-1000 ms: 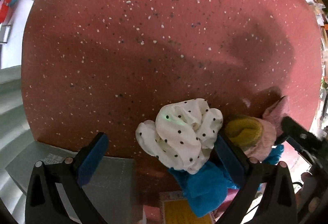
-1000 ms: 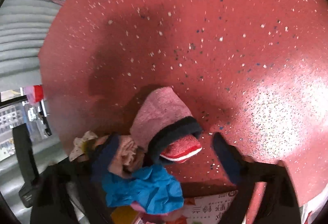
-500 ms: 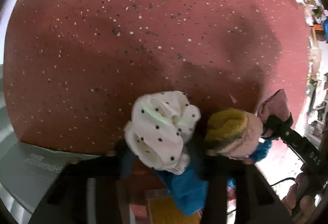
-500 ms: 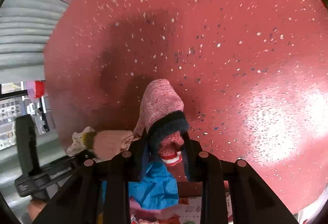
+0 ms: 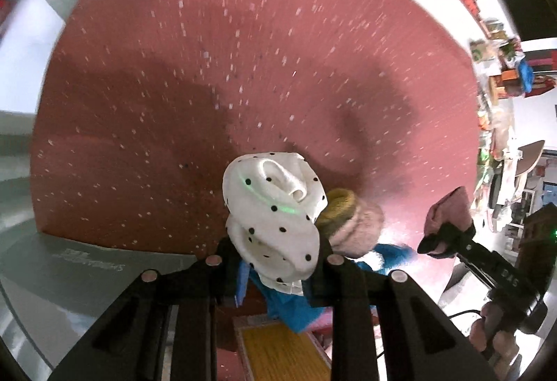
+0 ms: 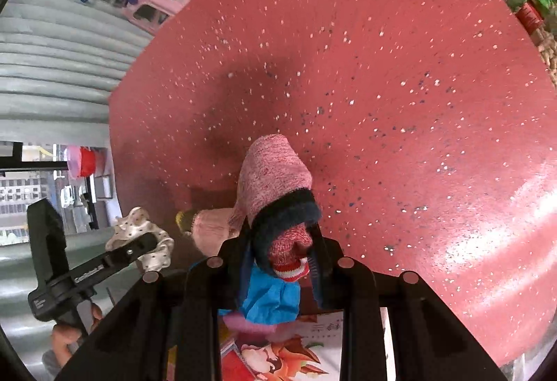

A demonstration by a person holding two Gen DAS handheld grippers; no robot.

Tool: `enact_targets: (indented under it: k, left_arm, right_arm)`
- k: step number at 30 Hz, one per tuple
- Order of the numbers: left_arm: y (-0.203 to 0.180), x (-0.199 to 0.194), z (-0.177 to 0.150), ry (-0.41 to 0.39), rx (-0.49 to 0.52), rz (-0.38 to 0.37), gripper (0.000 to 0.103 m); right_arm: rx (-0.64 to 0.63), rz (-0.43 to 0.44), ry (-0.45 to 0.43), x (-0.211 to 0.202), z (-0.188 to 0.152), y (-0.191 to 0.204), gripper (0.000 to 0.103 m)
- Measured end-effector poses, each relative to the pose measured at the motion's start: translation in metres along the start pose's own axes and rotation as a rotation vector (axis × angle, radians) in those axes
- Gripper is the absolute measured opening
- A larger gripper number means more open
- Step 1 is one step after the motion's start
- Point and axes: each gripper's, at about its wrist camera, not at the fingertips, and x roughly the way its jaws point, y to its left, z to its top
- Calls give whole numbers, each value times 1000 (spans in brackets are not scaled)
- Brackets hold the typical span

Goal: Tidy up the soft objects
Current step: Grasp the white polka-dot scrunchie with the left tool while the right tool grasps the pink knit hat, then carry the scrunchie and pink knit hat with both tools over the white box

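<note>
A white black-dotted fabric scrunchie [image 5: 275, 207] is pinched in the left gripper [image 5: 278, 252], whose jaws have just closed. The right gripper [image 6: 282, 252] clamps a pink knitted sock with navy cuff [image 6: 275, 186], both above the speckled red tabletop [image 6: 400, 85]. Grey corrugated shutter [image 6: 52, 67] behind.

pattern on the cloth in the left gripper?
White with small black polka dots; the cloth shows best in the left wrist view.

Left-wrist view motion-blurred: table [image 5: 243, 50] specks streak. Blue cloth [image 6: 271, 297] mostly hidden behind gripper frame at 6 o'clock. Picture book [image 6: 296, 356] cut by bottom edge.
</note>
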Motion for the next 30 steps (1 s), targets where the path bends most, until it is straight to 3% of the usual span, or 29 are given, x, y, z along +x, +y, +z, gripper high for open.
enact_targets:
  k: [2, 6, 12, 30]
  left_arm:
    - [-14, -20, 11, -33, 2, -3, 26]
    - [-3, -34, 4, -63, 2, -34, 26]
    - [-45, -29, -4, -71, 52, -85, 26]
    - [-139, -53, -86, -55, 306, -166, 26]
  right_arm:
    - [3, -8, -23, -3, 2, 4, 29]
    - [13, -18, -46, -16, 0, -1, 29]
    - [33, -32, -54, -29, -14, -13, 29]
    - [63, -112, -84, -72, -79, -70, 29]
